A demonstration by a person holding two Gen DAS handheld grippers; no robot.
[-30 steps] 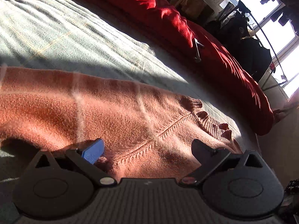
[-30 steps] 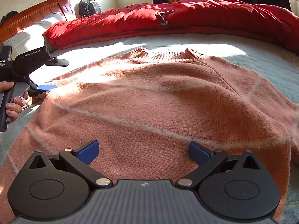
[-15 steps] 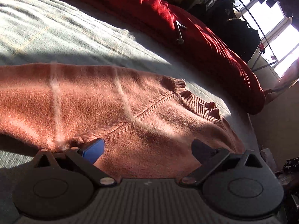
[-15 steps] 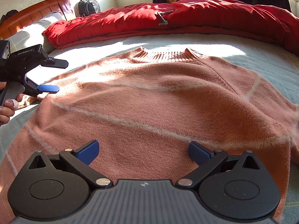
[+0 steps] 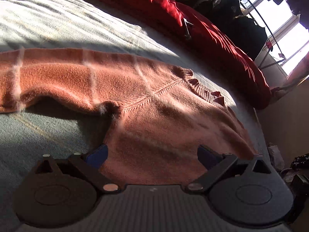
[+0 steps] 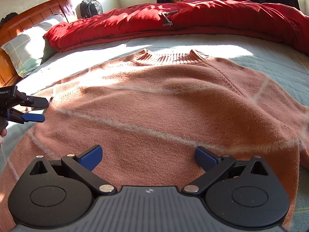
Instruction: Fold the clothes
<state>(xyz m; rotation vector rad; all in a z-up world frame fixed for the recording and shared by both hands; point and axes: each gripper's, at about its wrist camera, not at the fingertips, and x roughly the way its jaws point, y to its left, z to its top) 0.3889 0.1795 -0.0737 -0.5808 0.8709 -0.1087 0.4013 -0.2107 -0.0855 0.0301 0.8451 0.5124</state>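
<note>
An orange knitted sweater (image 6: pixel 164 104) with pale stripes lies flat on the bed, its ribbed collar (image 6: pixel 170 58) toward the red quilt. My right gripper (image 6: pixel 148 157) hovers open over the sweater's lower body, nothing between its blue pads. In the left wrist view the sweater (image 5: pixel 154 116) spreads ahead, with one sleeve (image 5: pixel 48 81) stretched out to the left. My left gripper (image 5: pixel 152 153) is open at the sweater's side edge below the armpit. From the right wrist view the left gripper (image 6: pixel 38 110) shows open beside that edge, held by a hand.
A red quilt (image 6: pixel 173 19) is bunched along the far side of the bed, with a metal tool (image 6: pixel 168 19) on it. A pillow (image 6: pixel 25 48) and wooden headboard (image 6: pixel 23 19) stand at left. A clothes rack (image 5: pixel 241 19) and window stand beyond. Pale green bedsheet (image 5: pixel 58 29) surrounds the sweater.
My left gripper has drawn back off the sleeve toward the sweater's side edge, staying open. The right gripper has not moved.
</note>
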